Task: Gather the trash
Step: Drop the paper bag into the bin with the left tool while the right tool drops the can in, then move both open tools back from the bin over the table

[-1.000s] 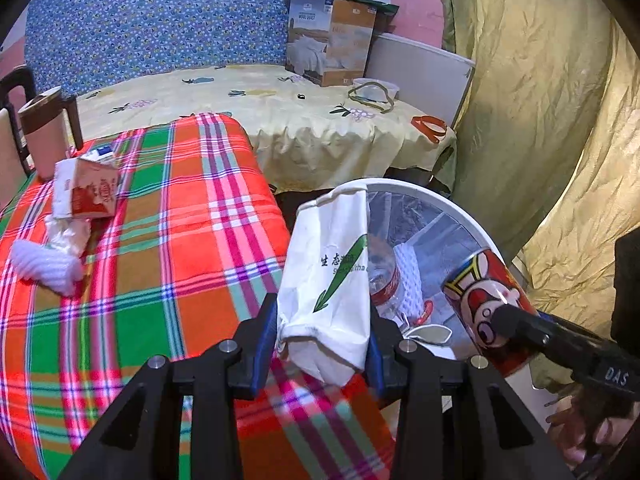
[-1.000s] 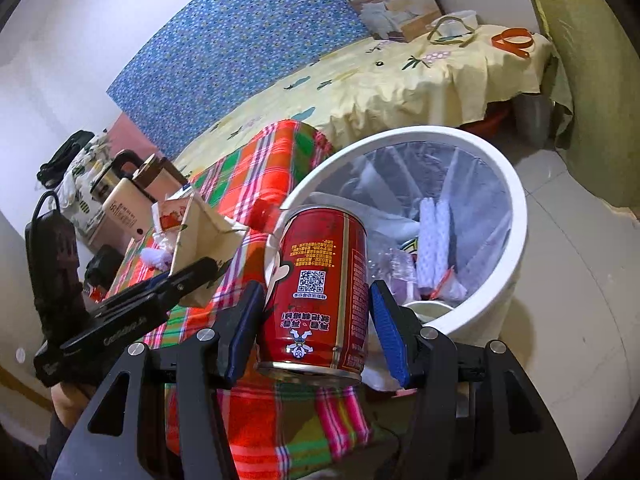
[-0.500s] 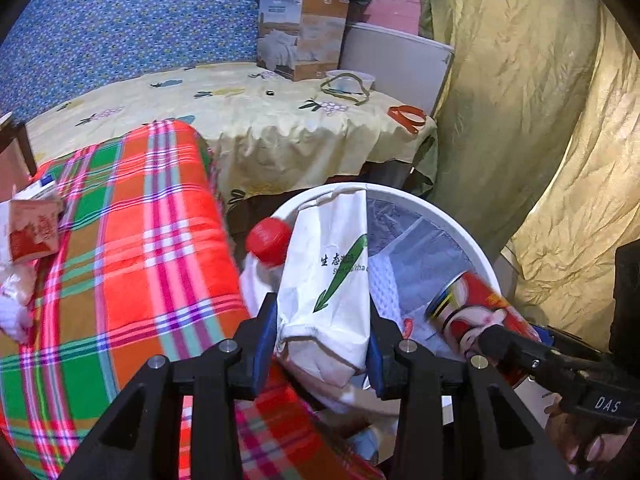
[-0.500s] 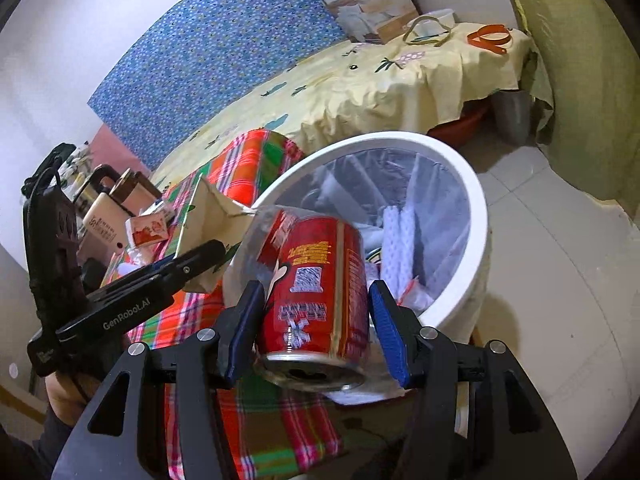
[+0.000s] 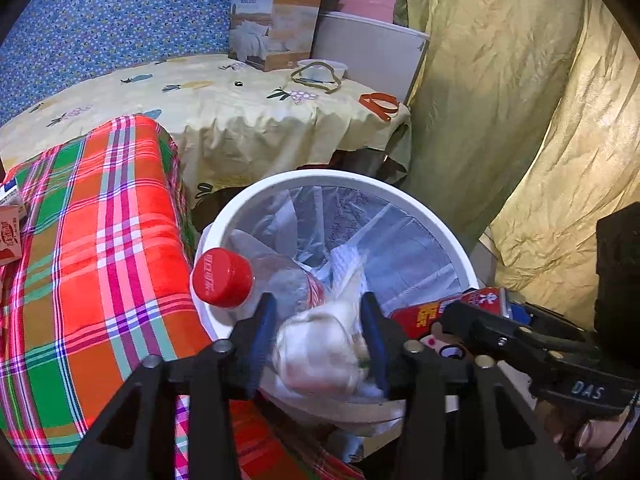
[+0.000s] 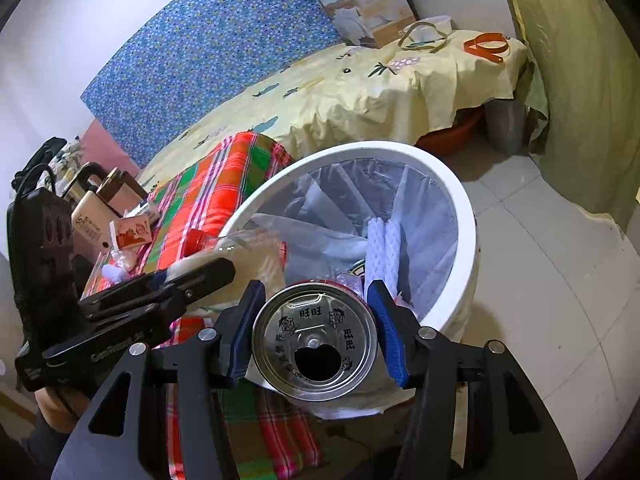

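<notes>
The white bin (image 5: 224, 216) now fills the middle of both views; a second ago it sat farther off at 2 o'clock of my left gripper (image 5: 318, 342). That gripper's jaws are opening, and the white bag (image 5: 320, 356), then upright and pinched, blurs loose between them over the bin's near rim. My right gripper (image 6: 314, 334) stays clamped on the red can (image 6: 316, 340), now tipped lid-first toward me at 6 o'clock of the bin.
</notes>
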`<state>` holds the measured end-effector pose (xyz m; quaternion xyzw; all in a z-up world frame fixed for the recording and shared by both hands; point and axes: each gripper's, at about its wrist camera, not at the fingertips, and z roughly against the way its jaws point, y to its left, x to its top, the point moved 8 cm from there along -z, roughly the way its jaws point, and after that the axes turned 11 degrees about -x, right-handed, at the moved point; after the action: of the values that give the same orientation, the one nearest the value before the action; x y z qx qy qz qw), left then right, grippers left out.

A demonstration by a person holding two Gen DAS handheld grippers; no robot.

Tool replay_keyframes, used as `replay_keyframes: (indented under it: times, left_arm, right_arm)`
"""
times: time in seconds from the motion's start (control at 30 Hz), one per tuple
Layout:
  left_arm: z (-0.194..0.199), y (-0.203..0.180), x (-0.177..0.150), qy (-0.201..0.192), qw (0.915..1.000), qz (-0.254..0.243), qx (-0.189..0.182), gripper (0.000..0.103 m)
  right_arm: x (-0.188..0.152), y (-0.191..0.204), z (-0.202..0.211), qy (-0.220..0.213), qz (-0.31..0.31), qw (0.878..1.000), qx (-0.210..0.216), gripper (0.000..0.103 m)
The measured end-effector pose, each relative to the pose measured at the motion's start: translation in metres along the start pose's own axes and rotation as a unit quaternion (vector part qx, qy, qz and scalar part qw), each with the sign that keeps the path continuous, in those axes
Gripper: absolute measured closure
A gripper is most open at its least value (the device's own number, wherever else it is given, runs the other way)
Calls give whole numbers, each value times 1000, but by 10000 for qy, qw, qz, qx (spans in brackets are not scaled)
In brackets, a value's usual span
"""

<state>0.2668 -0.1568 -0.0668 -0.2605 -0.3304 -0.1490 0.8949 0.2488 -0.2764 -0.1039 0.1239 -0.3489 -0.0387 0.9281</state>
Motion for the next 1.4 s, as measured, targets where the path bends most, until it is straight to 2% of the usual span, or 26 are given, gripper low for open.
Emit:
replay_keyframes:
  times: [0.1,0.3,0.47,0.77,1.4]
  left_arm:
    - [4,-2,1,-72,10000,4,-67,50]
    - [13,-1,-1,-141,9999,23,-42,50]
    - [24,-2,-7,-207,9998,24,-26,50]
    - [53,5,-21,-347,9993,107,75,50]
    - [115,28,-50,-779,9952,390,446,50]
  right_arm:
    - [1,-3,1,-63,-8,9999,-127,48]
    - [6,0,12,-309,42,9994,-136,47]
    - [7,4,17,-344,107,9992,-170,46]
    - [-2,29,28,-346,380,9987,-9,46]
    - [-18,79,56,-677,1043,9919,272,46]
